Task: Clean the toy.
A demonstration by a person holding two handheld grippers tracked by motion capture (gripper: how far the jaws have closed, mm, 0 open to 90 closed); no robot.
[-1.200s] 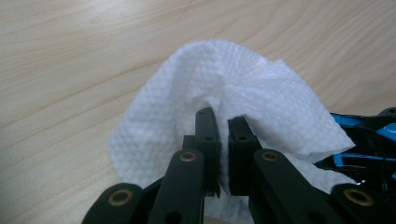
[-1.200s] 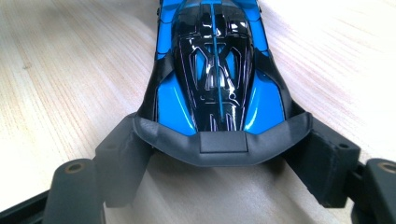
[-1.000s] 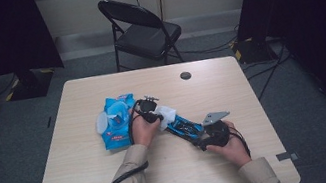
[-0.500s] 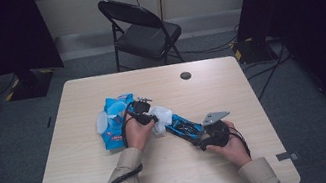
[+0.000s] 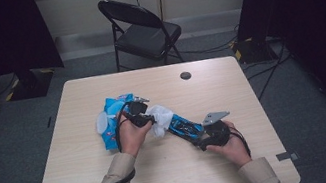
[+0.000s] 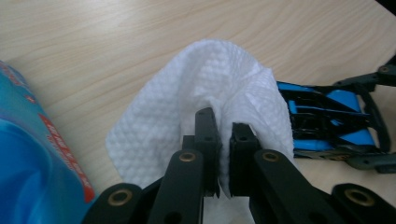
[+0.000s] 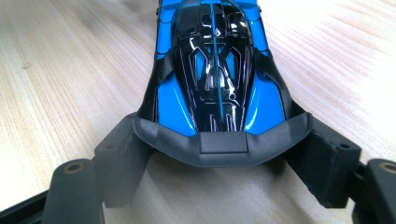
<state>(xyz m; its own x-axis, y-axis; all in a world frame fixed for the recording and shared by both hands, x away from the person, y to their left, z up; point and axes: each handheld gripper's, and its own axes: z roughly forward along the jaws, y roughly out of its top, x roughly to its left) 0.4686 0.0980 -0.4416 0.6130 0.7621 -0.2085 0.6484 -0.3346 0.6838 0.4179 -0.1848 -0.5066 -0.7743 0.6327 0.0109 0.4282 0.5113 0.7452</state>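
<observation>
High view: at a wooden table we work a white wipe against the nose end of a blue and black toy car, with a blue wipe packet lying just behind our left hand. Our left gripper has its jaws nearly closed, pinching a fold of the wipe, which drapes loose on either side of the tips. Our right gripper has its jaws spread wide around the rear of the car, pressing on the grey wing at each side to steady it on the tabletop. We judge the hold on the wipe to be the weak point: only a thin fold sits between the tips, and a hard rub could drag it free or tear it. The car rests by its wing alone, so a sideways push from the left could twist it out of our right jaws or strain that thin part. Loose cloth might also snag on the open bodywork.
</observation>
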